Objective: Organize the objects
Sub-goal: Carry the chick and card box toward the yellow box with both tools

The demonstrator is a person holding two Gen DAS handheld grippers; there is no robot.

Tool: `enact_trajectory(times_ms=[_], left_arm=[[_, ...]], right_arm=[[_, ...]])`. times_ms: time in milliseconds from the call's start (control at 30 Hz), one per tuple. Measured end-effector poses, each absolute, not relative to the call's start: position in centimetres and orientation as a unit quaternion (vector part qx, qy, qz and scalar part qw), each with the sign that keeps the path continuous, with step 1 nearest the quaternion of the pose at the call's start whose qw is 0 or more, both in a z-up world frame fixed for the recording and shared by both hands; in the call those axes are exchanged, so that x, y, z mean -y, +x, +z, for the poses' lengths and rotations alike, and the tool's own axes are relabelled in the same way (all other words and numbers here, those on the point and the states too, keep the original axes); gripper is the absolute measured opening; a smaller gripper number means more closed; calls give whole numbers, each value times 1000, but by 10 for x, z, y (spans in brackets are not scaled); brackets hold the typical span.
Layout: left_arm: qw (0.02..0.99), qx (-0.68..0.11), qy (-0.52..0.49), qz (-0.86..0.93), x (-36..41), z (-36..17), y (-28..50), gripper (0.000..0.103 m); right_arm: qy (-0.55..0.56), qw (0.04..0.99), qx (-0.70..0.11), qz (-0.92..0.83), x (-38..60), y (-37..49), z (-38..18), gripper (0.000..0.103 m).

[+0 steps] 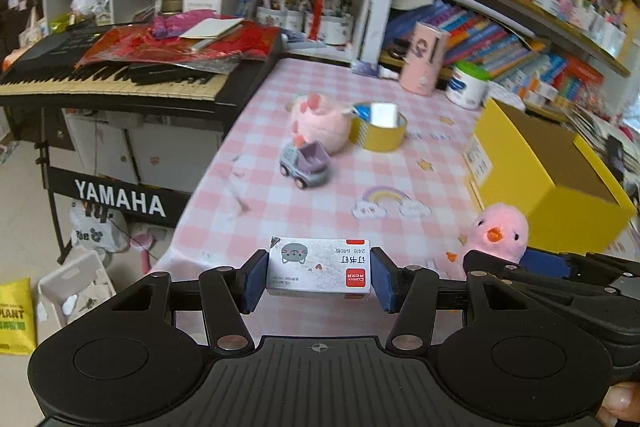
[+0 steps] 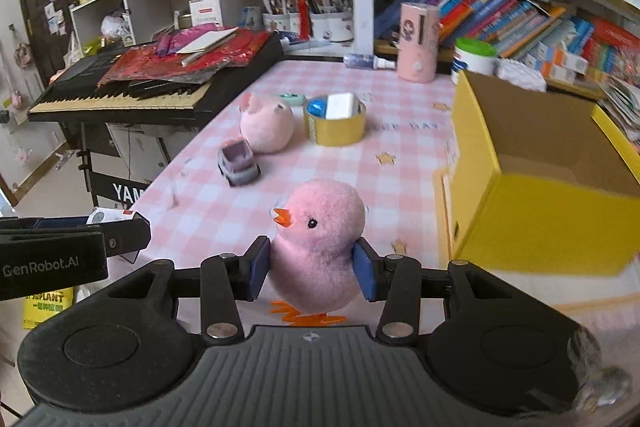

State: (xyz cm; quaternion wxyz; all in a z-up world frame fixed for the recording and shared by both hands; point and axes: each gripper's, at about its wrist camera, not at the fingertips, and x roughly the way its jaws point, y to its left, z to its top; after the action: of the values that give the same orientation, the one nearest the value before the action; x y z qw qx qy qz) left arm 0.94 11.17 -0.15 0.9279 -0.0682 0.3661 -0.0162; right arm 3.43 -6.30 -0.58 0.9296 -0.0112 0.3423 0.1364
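Ribbed black plastic of the left gripper fills the near field; its blue rubber pads are clamped on a small glossy staple box — flat, rectangular cardboard, printed with a grey cat face and a red label — held above the near edge of the table. The right gripper is closed on a pink plush chick, round and fuzzy, with an orange beak, a bead eye and orange felt feet hanging clear of the checked pink-and-white cloth.

Left to right across the cloth are seen: a grey-lilac plastic toy car; just behind it a rounder pink plush ball; beside that a yellow tape roll, a hollow cylinder with a white block and a blue item resting in its core; then, at the right edge, an open yellow cardboard box, matte brown inside. A pink cylindrical tin is set upright at the back — near a white tub with a green lid.
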Motion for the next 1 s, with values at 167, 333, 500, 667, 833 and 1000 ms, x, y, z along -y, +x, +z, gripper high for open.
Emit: enact_trajectory(times_ms=[167, 333, 500, 667, 833, 1000], left_arm=[[926, -372, -48, -50, -98, -5, -5, 52], [922, -376, -32, -88, -82, -7, -10, 52], [917, -377, -18, -130, -60, -7, -10, 52], [910, -379, -8, -166, -38, -8, -10, 52], [903, -382, -6, -194, -19, -10, -10, 52], [897, -384, 2, -220, 2, -10, -12, 52]], right_arm=[[10, 930, -352, 106, 76, 9, -13, 42], [32, 930, -359, 69, 95, -12, -18, 42], [48, 931, -360, 29, 115, -27, -18, 42], [59, 930, -362, -9, 136, -40, -17, 42], [66, 929, -362, -37, 154, -52, -17, 42], [73, 926, -365, -64, 173, -63, -18, 42]])
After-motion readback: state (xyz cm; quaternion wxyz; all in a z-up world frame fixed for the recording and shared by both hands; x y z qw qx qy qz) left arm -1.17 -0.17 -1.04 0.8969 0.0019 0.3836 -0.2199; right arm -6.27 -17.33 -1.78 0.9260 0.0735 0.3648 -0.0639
